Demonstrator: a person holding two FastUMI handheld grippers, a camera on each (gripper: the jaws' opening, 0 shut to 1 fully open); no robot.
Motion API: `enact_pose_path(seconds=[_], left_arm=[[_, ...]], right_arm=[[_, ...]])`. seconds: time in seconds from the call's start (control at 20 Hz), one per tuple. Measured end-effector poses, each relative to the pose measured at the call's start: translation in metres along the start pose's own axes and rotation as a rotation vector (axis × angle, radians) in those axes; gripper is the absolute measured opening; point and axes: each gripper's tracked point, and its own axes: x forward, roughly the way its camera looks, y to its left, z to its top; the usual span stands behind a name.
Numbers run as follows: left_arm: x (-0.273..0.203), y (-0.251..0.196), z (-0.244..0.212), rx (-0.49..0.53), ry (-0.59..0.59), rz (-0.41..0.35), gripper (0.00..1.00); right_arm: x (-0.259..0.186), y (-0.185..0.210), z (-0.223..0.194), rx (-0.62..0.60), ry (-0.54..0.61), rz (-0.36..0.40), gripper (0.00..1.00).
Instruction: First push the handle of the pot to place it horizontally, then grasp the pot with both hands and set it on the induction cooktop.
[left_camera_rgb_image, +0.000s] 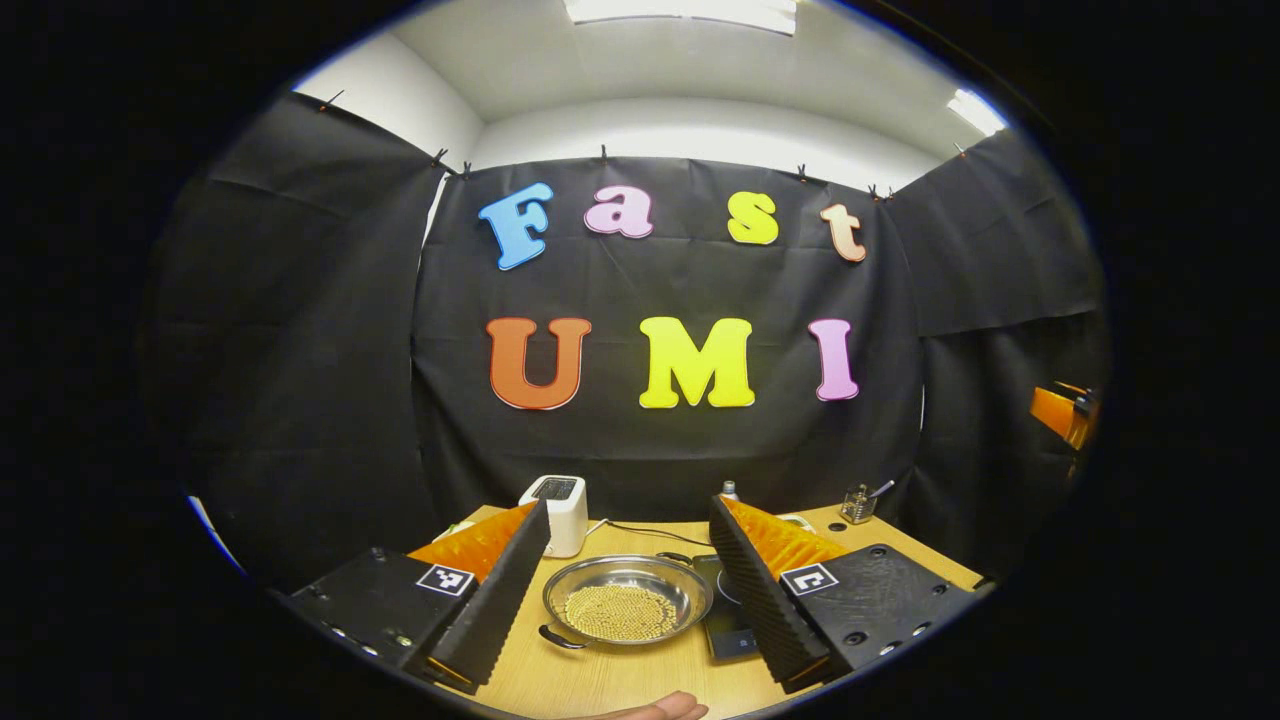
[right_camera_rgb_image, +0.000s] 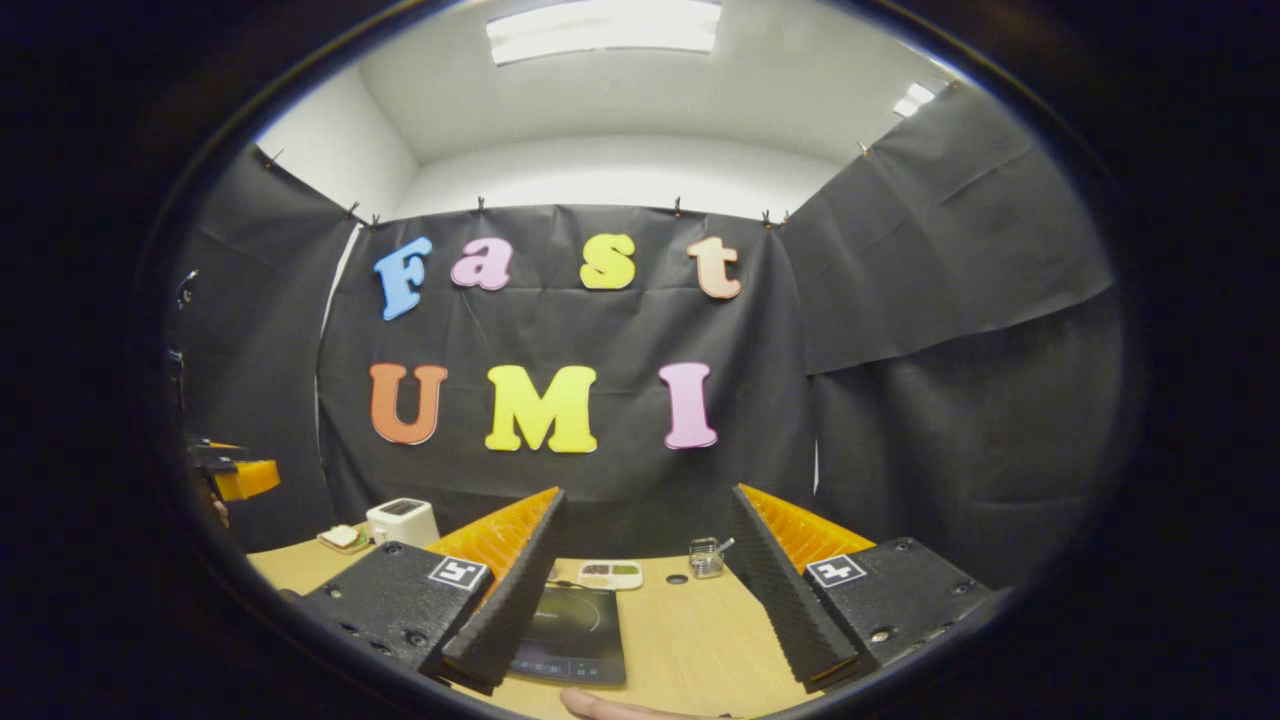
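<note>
While pot handle points near-left, left tool and right tool hang spread, empty; sweep handle sideways, avoid induction cooktop.

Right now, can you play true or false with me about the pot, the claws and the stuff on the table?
1. The pot sits on the cooktop. False: it rests on the table, beside the cooktop.
2. The pot holds small yellowish beads. True.
3. The left claw is shut on the pot. False: it is open and above the pot, touching nothing.
4. A white toaster stands at the back of the table. True.
5. The right claw is open. True.
6. The pot has a lid on. False: it is open on top.
</note>
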Motion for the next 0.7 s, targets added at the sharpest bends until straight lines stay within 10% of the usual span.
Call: enact_pose_path(seconds=[0.2,0.35,0.4,0.5,0.7], left_arm=[[0.005,-0.013,-0.011,-0.003,0.014,-0.052,0.69],[0.010,-0.011,-0.025,-0.025,0.048,-0.070,0.72],[0.013,-0.005,-0.029,-0.023,0.059,-0.052,0.26],[0.020,-0.006,-0.050,-0.033,0.095,-0.058,0.09],[0.033,-0.007,-0.096,-0.039,0.214,-0.075,0.05]], right_arm=[[0.005,-0.003,-0.006,0.010,0.011,0.001,0.96],[0.008,-0.007,-0.009,0.015,0.021,-0.003,0.96],[0.008,-0.007,-0.012,0.015,0.028,0.000,0.96],[0.009,-0.008,-0.015,0.016,0.036,0.006,0.96],[0.010,-0.013,-0.018,0.021,0.041,0.004,0.96]])
